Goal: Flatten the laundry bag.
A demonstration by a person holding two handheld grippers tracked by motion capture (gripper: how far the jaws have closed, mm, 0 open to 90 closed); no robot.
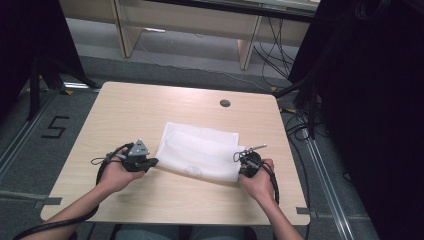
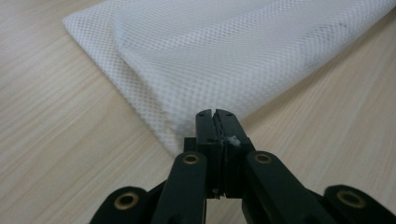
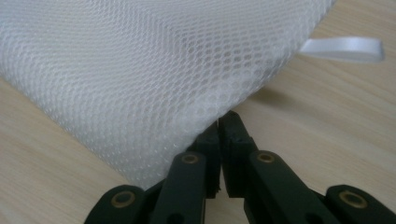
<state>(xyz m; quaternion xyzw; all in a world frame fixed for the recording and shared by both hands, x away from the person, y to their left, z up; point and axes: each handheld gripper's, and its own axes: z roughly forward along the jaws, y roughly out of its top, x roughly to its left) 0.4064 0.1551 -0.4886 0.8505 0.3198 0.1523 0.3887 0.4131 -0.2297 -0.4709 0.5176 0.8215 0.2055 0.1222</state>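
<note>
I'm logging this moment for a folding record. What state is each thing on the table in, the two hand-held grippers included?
White mesh bag: folded, lying flat on the table, pinched at both near corners.
Ribbon loop: flat on the table, sticking out from the bag's edge.
Left hand-held gripper: shut on the bag's corner.
Right hand-held gripper: shut on the bag's corner.
Table: bare light wood around the bag.

A light wooden table (image 1: pixel 125 115) carries the work. A folded white mesh bag (image 1: pixel 200 150) lies flat on its middle. A small dark round cap (image 1: pixel 225 103) sits near the far edge.
</note>
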